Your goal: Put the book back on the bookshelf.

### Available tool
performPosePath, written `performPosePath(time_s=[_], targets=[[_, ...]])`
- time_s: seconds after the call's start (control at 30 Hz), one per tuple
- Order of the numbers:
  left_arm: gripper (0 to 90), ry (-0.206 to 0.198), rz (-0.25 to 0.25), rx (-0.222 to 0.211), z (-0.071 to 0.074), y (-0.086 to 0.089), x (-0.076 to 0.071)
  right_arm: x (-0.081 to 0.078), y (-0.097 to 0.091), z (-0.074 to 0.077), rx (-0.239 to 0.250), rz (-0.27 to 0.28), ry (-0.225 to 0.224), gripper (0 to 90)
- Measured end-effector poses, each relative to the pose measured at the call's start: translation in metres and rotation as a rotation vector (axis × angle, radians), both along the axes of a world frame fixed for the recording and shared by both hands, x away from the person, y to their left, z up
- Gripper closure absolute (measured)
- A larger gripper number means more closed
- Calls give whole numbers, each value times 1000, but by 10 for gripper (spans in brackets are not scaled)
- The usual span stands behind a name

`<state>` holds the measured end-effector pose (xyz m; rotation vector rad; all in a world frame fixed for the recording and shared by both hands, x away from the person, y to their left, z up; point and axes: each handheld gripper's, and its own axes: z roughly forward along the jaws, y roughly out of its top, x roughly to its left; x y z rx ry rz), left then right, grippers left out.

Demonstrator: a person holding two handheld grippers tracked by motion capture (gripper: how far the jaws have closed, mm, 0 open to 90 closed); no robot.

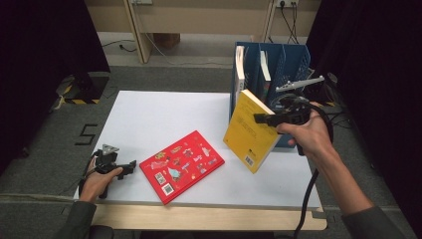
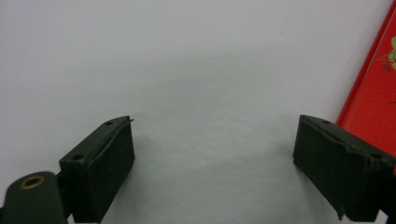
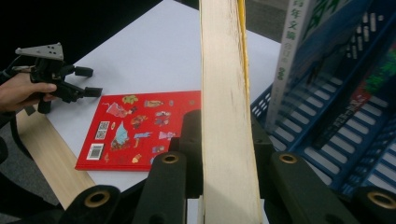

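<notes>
While the right gripper point(image 1: 263, 118) clamps the yellow book point(image 1: 249, 130) above the desk point(image 1: 149, 114), just before the blue file rack point(image 1: 293, 59), its long axis tilts, spine down-left. Left gripper point(image 1: 130, 166) rests open beside the red book point(image 1: 181, 165).

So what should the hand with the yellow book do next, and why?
Probably carry it a little further toward the blue rack and line it up with a free slot. The right gripper is clamped on the yellow book, which hangs tilted above the table just in front of the rack, where other books already stand upright. The red book lies flat, waiting.
</notes>
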<state>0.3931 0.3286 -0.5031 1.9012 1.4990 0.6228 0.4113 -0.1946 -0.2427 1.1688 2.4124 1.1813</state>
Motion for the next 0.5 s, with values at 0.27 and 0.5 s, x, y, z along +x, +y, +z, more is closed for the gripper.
performPosePath(time_s=[0.27, 0.5], targets=[[114, 0, 1, 0, 0, 0, 0, -4, -23, 9, -5, -54, -16, 755], [114, 0, 1, 1, 0, 0, 0, -12, -39, 29, -10, -97, -49, 755]])
